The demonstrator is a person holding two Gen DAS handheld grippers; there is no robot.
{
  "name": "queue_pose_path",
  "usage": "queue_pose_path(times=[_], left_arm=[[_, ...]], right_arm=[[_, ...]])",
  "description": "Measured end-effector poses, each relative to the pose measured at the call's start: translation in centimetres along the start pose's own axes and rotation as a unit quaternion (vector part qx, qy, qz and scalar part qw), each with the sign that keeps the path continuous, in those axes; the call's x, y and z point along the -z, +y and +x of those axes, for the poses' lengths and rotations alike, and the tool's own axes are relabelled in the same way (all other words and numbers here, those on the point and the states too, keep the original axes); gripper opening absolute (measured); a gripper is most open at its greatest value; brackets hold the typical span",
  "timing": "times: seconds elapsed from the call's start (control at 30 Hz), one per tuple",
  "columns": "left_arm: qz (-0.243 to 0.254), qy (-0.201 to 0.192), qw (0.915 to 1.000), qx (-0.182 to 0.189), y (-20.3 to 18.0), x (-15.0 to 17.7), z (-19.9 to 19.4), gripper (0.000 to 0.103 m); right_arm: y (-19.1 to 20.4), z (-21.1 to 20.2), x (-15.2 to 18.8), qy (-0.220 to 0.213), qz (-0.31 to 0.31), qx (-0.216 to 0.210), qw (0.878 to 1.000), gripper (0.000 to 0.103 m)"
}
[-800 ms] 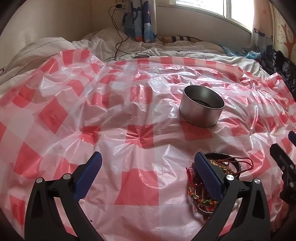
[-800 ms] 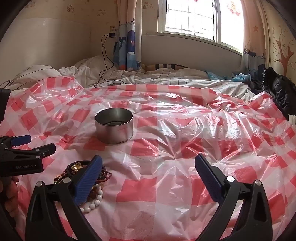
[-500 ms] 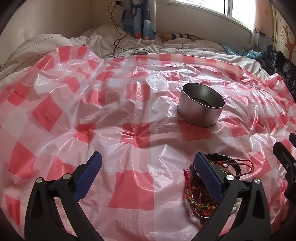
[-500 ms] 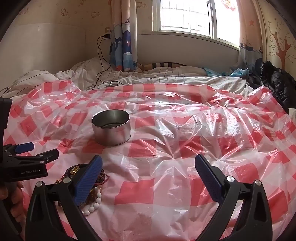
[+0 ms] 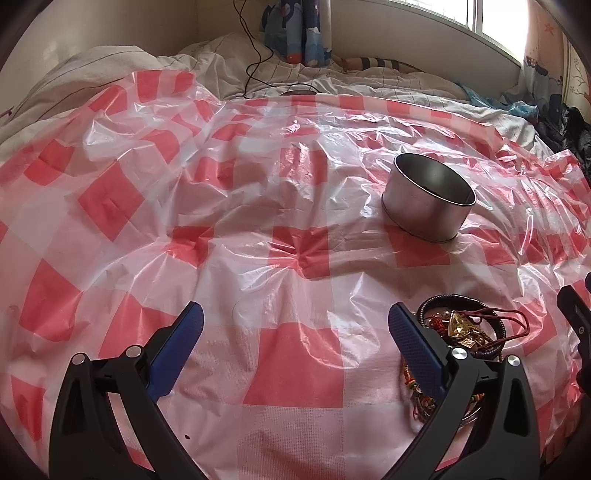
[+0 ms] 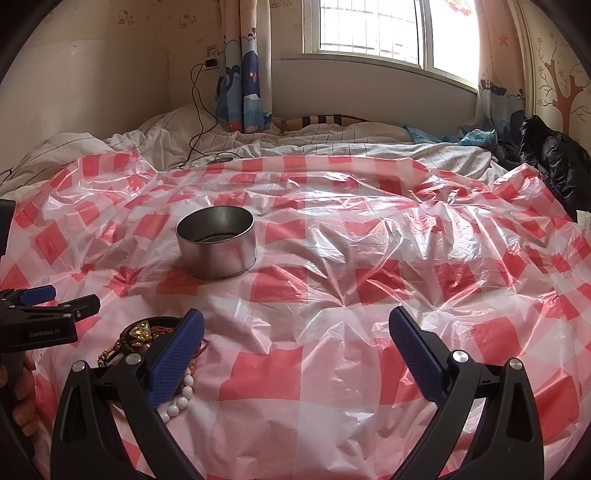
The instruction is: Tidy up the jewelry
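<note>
Jewelry pile [image 5: 463, 334] and one metal tin [image 5: 428, 197] on our checkered plastic sheet [image 5: 288, 362].
We hold two grippers, left [image 5: 295, 341] and right [image 6: 295, 341], both spread wide, gripping nothing.

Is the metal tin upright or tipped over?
Upright. The metal tin stands on its base on the checked plastic sheet, open mouth up, no lid on it.

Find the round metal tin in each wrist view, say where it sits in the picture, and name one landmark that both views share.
Left wrist view: the metal tin stands right of centre, beyond the jewelry pile.
Right wrist view: the metal tin stands left of centre, beyond the jewelry pile.
Shared landmark: the blue cartoon curtain at the far wall.
</note>
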State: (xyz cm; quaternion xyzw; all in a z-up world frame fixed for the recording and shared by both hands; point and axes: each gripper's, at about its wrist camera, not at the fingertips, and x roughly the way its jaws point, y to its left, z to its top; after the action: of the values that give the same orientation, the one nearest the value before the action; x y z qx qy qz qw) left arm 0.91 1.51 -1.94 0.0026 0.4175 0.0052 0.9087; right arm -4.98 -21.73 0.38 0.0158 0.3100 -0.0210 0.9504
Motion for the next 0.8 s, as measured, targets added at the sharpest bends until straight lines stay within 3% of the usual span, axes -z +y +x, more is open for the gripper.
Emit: queue_pose_path(times=[0.8], left_arm=[[0.027,0.005,0.9993,0.026,-1.6,0.0,0.0,0.097]], right_arm=[[0.9,1.4,0.9,0.021,-0.022,-0.001,1.0,0.096]])
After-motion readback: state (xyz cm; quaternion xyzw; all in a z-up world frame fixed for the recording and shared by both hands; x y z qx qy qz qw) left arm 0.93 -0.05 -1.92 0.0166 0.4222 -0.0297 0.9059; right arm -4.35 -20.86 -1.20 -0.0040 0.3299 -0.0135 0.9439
